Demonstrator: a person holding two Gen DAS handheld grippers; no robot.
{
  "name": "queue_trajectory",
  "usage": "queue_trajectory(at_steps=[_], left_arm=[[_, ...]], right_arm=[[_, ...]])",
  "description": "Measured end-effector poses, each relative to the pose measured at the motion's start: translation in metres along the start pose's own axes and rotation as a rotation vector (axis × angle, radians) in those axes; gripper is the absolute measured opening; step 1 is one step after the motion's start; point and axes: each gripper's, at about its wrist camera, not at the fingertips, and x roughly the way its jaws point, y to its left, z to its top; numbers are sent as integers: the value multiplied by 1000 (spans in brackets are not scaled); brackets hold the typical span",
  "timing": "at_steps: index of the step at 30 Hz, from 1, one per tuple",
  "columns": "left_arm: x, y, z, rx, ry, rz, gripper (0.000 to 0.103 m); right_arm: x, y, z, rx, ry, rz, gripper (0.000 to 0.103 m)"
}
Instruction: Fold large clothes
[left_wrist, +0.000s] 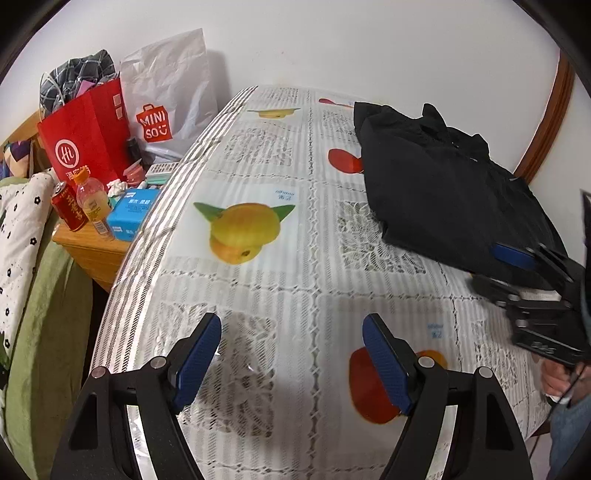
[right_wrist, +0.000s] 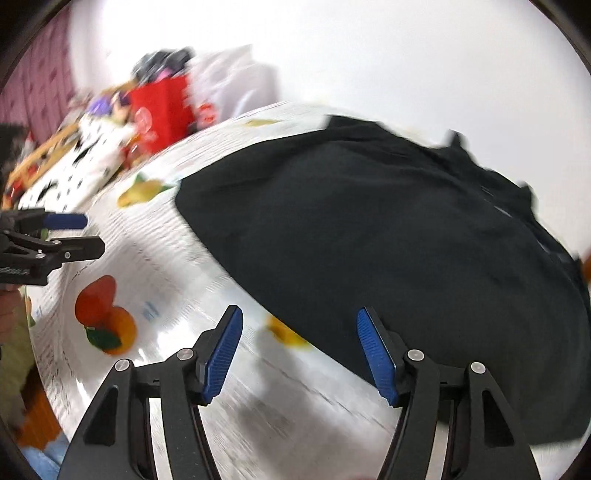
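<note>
The counter (left_wrist: 280, 295), under a lace-and-fruit-print cloth, fills both views. A folded black garment (left_wrist: 443, 192) lies on its far right part, against the wall. The left tool (left_wrist: 291, 354) hangs over bare cloth near the counter's near edge, jaws wide with nothing between them; the garment is well apart, far and to its right. The right tool (right_wrist: 299, 350), jaws wide and empty, is at the garment's near edge, its right finger over the black fabric.
</note>
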Motion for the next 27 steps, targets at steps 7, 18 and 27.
queue_trajectory(at_steps=[7, 18, 27], left_arm=[[-1, 8, -6, -24, -6, -19, 77], [0, 19, -5, -63, -22, -68, 77], [-6, 5, 3, -35, -34, -76, 77]], right_arm=[[28, 55, 30, -166, -13, -1, 65], [54, 69, 62, -206, -5, -76, 22], [-6, 19, 89, 22, -197, 37, 7]])
